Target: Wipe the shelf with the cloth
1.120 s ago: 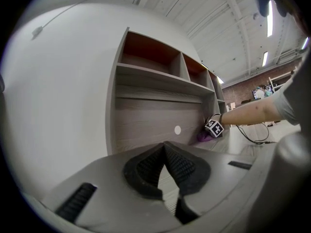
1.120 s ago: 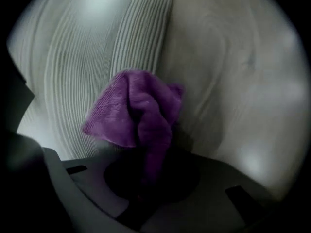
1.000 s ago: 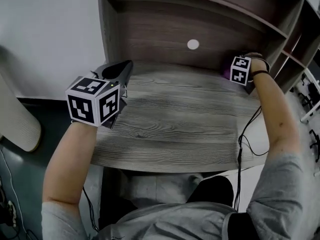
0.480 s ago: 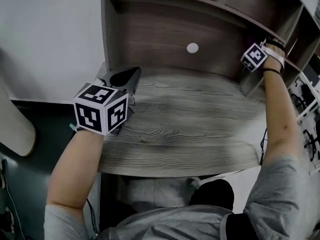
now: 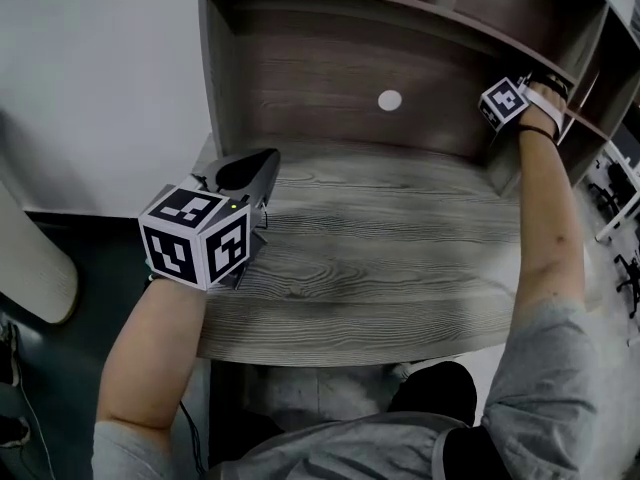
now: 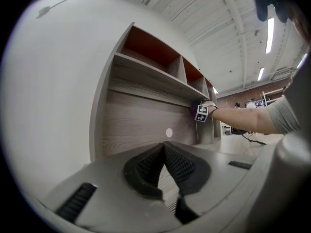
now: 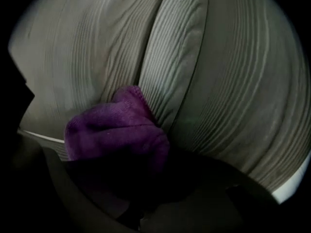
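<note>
Desk [image 5: 380, 258] left behind, our right gripper [image 5: 508, 98], pinching the cloth [image 7: 116, 130], now reaches the shelf [image 5: 400, 3] upper right; we judge wiping begins. Left gripper [image 5: 245, 168] idles, pressed together, empty.

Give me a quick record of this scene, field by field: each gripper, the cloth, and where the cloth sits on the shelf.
Left gripper: jaws together, nothing between them, at the left edge of the desk top
Right gripper: jaws shut on the cloth, up at the shelf's right end
Cloth: purple, bunched, against wood-grain boards
Shelf: wood-grain board above the desk
Back panel: one white round spot
</note>
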{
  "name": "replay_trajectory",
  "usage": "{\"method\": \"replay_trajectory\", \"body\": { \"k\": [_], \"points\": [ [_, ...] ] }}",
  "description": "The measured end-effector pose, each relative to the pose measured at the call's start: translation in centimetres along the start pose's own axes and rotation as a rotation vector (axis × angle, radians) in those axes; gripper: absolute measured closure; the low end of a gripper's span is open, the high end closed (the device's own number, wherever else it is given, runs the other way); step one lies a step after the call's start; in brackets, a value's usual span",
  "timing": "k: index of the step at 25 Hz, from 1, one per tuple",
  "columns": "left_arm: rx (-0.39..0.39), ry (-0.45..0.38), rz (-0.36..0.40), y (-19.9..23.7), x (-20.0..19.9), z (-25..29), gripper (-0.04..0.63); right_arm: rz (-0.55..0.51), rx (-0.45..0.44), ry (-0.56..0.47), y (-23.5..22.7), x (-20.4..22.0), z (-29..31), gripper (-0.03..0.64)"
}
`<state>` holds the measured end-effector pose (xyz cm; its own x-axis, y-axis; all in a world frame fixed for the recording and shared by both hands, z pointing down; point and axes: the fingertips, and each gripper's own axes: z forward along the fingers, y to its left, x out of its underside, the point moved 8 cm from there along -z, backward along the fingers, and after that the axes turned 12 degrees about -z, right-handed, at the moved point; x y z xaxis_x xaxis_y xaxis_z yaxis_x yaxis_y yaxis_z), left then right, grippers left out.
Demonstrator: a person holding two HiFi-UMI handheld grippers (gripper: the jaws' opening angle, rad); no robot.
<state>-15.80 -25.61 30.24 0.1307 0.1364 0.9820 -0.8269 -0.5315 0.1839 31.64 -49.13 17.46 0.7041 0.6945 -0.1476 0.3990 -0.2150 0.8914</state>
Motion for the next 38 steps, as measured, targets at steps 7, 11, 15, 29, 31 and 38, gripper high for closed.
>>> {"method": "replay_trajectory", "body": {
  "k": [7,11,15,29,31,38],
  "points": [
    [-0.002,0.007,0.015,0.0,-0.1,0.0,0.574,-0.291,-0.147,-0.1,6.8,-1.6,-2.9,0.56],
    [-0.017,0.021,0.013,0.4,0.2,0.2,0.574,-0.399,-0.317,-0.166,13.2,-3.0,-5.6,0.56],
    [-0.026,0.031,0.008,1.0,0.1,0.1,0.574,-0.44,-0.545,-0.254,16.6,-4.2,-7.7,0.558],
    [-0.011,0.034,-0.006,0.8,0.2,-0.1,0.574,-0.302,-0.524,-0.348,10.9,-1.9,-8.7,0.558],
    [-0.003,0.028,0.0,0.7,-0.1,0.0,0.574,-0.232,-0.358,-0.301,6.1,0.1,-7.2,0.558],
    [0.015,0.026,-0.013,0.5,0.1,-0.2,0.574,-0.17,-0.048,-0.183,-1.5,4.7,-5.0,0.558]
  ]
}}
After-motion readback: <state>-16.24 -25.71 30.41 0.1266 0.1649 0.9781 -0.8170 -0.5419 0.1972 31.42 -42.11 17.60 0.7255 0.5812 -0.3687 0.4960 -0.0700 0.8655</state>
